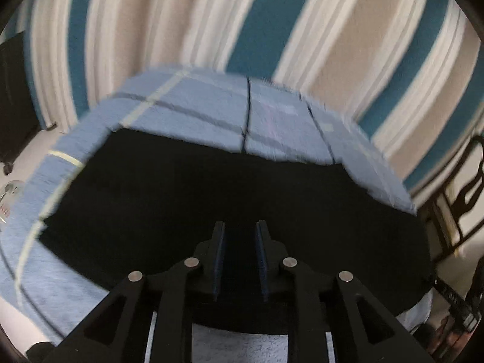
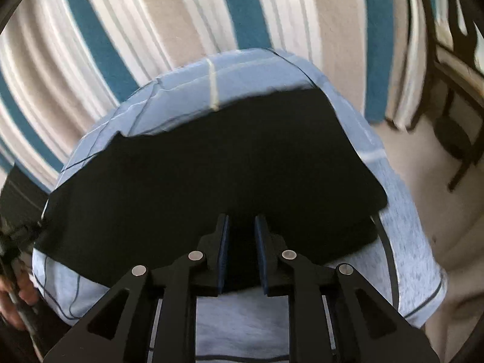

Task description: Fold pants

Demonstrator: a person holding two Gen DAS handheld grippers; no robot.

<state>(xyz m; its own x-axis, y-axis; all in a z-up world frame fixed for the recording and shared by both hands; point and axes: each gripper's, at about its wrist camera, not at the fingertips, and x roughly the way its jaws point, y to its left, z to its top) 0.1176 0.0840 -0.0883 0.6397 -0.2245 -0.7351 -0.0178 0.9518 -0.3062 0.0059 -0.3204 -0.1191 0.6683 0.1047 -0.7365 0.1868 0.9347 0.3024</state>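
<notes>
Left tongs [image 1: 240, 260]: the blue-padded fingers [image 1: 218, 260] are seen parted by a narrow gap, nothing gripped; they hang over the near edge of the black pants [image 1: 211, 199]. Whether the tips touch the cloth cannot be told.

Right tongs [image 2: 241, 254]: the same narrow gap, nothing held, poised over the pants' [image 2: 211, 166] near hem.

The pants are laid flat as a dark slab across a desk covered by a light blue checked cloth [image 1: 187, 112]. A bare cloth margin is left on all sides: a narrow band in front of the hem, wider strips at left, right and rear [image 2: 187, 90].

Behind the desk hangs a curtain [image 1: 272, 24] striped teal, beige and white. A dark chair [image 2: 453, 115] stands on the floor at far right, well apart from the desk.
</notes>
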